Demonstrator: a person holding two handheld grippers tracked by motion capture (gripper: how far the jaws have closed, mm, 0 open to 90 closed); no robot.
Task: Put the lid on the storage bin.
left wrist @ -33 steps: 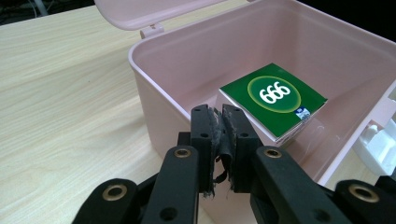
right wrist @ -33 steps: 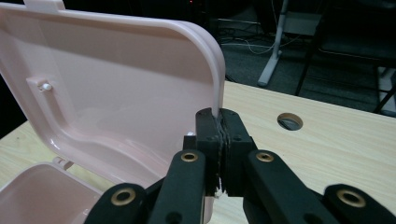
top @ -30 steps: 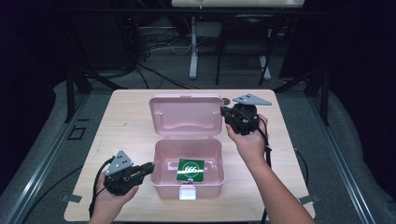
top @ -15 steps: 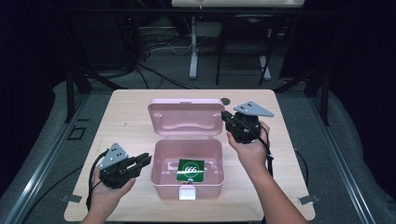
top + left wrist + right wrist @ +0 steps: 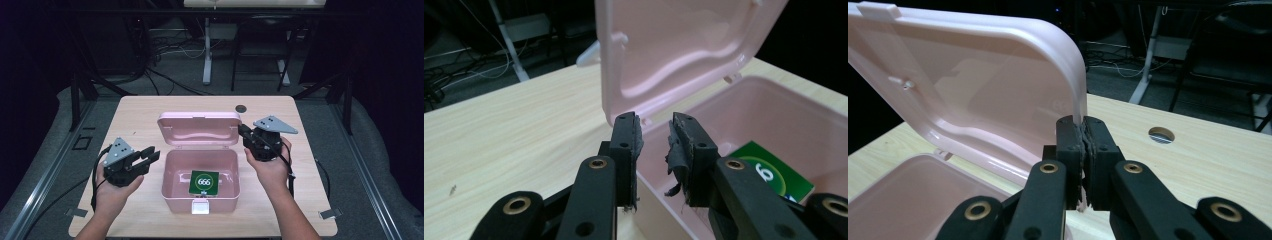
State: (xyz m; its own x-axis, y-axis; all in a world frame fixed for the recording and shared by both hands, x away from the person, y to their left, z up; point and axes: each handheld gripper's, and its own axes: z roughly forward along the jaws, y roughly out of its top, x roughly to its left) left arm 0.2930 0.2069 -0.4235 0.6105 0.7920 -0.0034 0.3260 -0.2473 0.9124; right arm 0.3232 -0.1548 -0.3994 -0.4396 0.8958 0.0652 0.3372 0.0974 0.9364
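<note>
A pink box (image 5: 172, 197) stands open in the middle of the table. Its lid (image 5: 199, 129) is raised at the back. A green card marked 666 (image 5: 204, 183) lies flat inside; its corner also shows in the left gripper view (image 5: 774, 175). My right gripper (image 5: 243, 131) is shut on the lid's right edge (image 5: 1075, 75), which runs down into the seam between its jaws (image 5: 1082, 125). My left gripper (image 5: 149, 155) hovers left of the box, pointing at it. Its jaws (image 5: 654, 127) have just been opening, with nothing between them.
The box sits on a light wooden table (image 5: 140, 120) with a small round hole (image 5: 241, 107) behind the lid. Dark floor, cables and stand legs (image 5: 206, 55) lie beyond the far edge. Bare tabletop shows to the left and right of the box.
The left gripper has risen slightly and its jaws have parted. The right gripper has come toward me with the lid, which now stands more upright.
</note>
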